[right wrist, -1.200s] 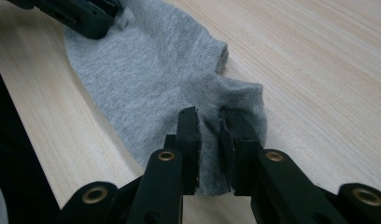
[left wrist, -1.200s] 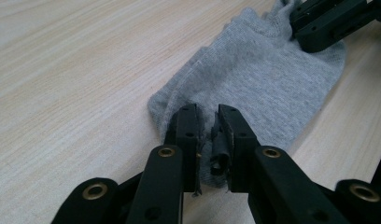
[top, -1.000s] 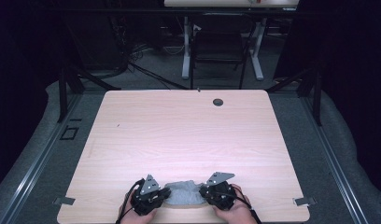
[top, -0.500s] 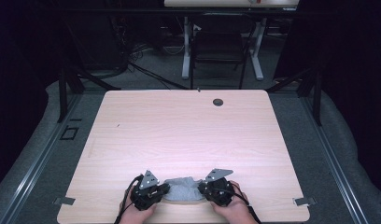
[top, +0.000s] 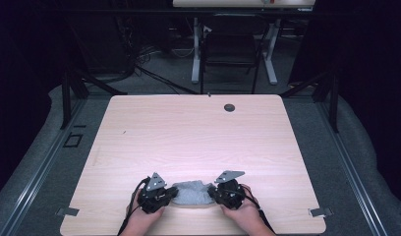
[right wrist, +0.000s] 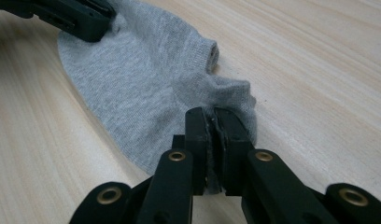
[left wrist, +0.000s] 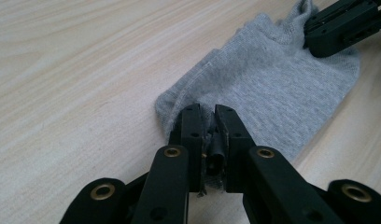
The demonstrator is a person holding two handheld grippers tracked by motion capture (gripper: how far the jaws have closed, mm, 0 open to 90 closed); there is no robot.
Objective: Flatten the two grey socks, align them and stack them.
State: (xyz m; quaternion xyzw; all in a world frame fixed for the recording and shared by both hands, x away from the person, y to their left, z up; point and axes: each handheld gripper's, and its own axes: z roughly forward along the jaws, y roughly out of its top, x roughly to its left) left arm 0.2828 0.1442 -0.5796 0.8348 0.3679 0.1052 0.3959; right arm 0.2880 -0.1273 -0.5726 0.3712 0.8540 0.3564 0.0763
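Near the front edge of a pale wooden table (top: 188, 132), flat on the boards — a small grey sock (top: 191, 192), stretched between two grippers. At its left end, the left gripper (top: 170, 195), clenched on the fabric: jaws pressed close together with a pinch of grey knit caught between them, seen plainly in the left gripper view (left wrist: 211, 122). At its right end, the right gripper (top: 213, 191), likewise clamped on the sock (right wrist: 146, 79), a bunched fold of cloth squeezed between its black jaws (right wrist: 212, 122). Behind each gripper, a hand: left hand (top: 142, 221) and right hand (top: 245, 216), both coming in from the bottom of the high view. On top of each gripper, a grey three-cornered plate.

From the left gripper view, the sock (left wrist: 272, 88) lying smooth across the wood, with the other gripper biting its far corner at upper right. From the right gripper view, a rolled cuff edge just beyond the pinched fold.

Farther up the table — a small dark round hole (top: 229, 107) near the far edge. Beyond the table, a dark chair (top: 230, 49).
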